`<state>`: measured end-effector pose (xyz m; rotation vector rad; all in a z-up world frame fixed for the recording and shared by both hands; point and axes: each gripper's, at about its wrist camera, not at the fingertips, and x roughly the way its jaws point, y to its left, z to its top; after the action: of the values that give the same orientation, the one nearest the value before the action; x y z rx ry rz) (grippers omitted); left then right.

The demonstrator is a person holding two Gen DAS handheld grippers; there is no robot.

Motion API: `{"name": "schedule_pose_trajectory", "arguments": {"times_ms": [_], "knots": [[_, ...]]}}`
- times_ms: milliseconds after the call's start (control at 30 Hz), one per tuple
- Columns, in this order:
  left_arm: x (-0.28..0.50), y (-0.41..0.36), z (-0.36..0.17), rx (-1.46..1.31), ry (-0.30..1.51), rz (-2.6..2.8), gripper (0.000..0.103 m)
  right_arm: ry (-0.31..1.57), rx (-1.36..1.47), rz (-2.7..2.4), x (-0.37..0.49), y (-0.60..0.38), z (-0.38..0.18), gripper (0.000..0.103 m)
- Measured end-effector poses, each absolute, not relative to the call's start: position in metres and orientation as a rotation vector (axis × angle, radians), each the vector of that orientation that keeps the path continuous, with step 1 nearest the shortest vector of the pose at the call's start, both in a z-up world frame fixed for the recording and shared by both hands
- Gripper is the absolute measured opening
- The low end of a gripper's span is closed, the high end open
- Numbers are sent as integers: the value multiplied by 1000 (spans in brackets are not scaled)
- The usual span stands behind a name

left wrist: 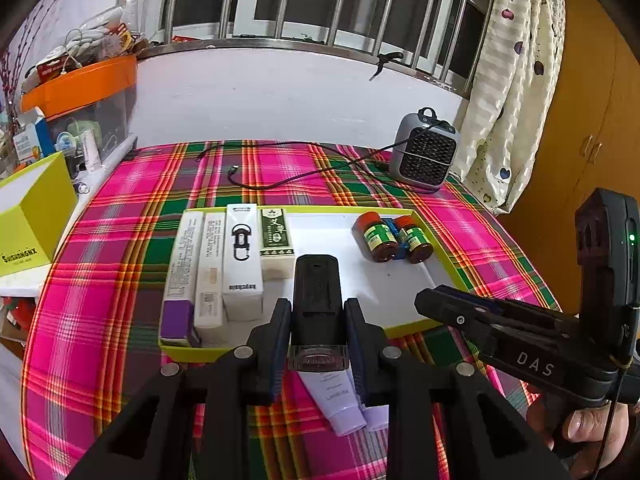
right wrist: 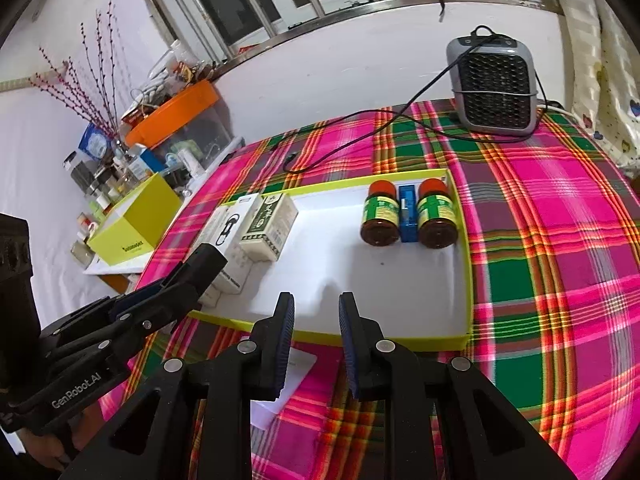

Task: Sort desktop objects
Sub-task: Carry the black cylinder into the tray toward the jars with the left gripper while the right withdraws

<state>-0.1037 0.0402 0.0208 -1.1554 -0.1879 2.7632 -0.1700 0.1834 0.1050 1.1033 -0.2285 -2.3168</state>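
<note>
Left gripper pinched a black-capped lavender tube between its pads, the cap pointing forward over the near rim of the yellow-edged tray. Ahead and left of the tube stood four upright cartons; a white one showed a carabiner drawing, a green one Chinese characters. Ahead and right lay two red-capped jars flanking a blue item. Right gripper, lettered "DAS", was spread and empty above the tray's near edge. The yellow box far left read "SHISHANGNX".
</note>
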Motion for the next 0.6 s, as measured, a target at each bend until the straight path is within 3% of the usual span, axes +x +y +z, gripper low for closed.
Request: {"name": "schedule_pose_trajectory", "arguments": {"times_ms": [600], "knots": [[-138,60,8,-1206,-190,2713,27,-272,1111,-2343,-174,201,100,25]]}}
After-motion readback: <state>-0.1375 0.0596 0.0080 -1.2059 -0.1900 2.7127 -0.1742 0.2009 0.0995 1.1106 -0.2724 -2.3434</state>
